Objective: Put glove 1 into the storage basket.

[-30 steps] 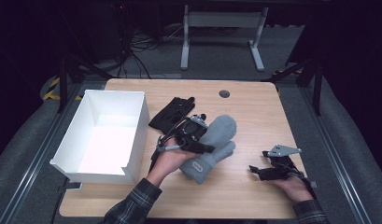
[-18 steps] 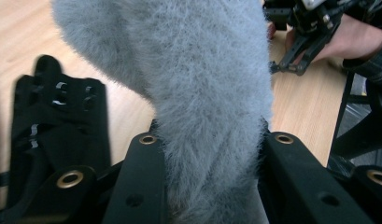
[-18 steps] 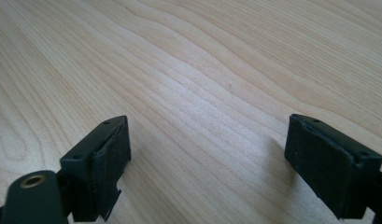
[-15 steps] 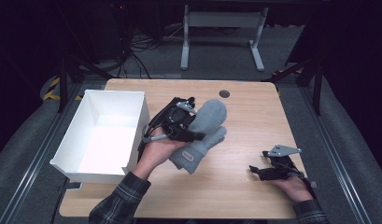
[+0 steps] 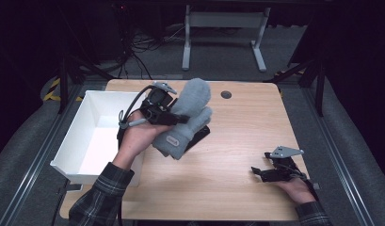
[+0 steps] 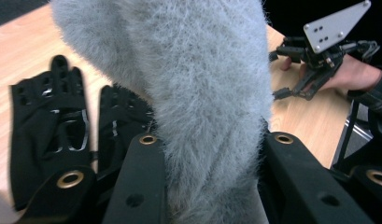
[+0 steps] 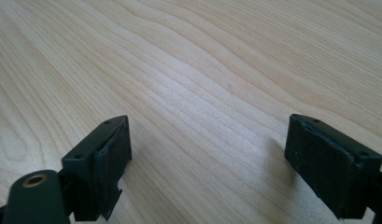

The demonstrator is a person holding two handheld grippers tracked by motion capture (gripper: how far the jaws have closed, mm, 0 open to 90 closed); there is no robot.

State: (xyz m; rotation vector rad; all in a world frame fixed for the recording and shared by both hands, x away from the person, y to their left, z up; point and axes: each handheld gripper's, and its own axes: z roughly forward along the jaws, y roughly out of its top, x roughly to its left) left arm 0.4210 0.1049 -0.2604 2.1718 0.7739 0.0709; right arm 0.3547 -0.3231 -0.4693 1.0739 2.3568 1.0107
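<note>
A pair of grey fuzzy mittens (image 5: 189, 115) hangs above the table, with my left gripper (image 5: 177, 118) shut on it near the white box's right wall. In the left gripper view the mittens (image 6: 202, 93) sit pressed between the two black jaws. Black gloves (image 5: 201, 135) lie flat on the table under the mittens, partly hidden; they show more fully in the left gripper view (image 6: 53, 116). My right gripper (image 5: 257, 172) rests low at the table's front right. It stands open (image 7: 207, 163) with only bare wood between its fingers.
A white open box (image 5: 86, 141) stands at the left edge of the wooden table (image 5: 242, 136). A small dark grommet (image 5: 226, 94) sits near the far edge. Beyond the table are a metal stand and cables on the floor.
My left gripper has lifted the grey mittens and carried them left and away from the person, toward the white box. The right gripper has stayed put.
</note>
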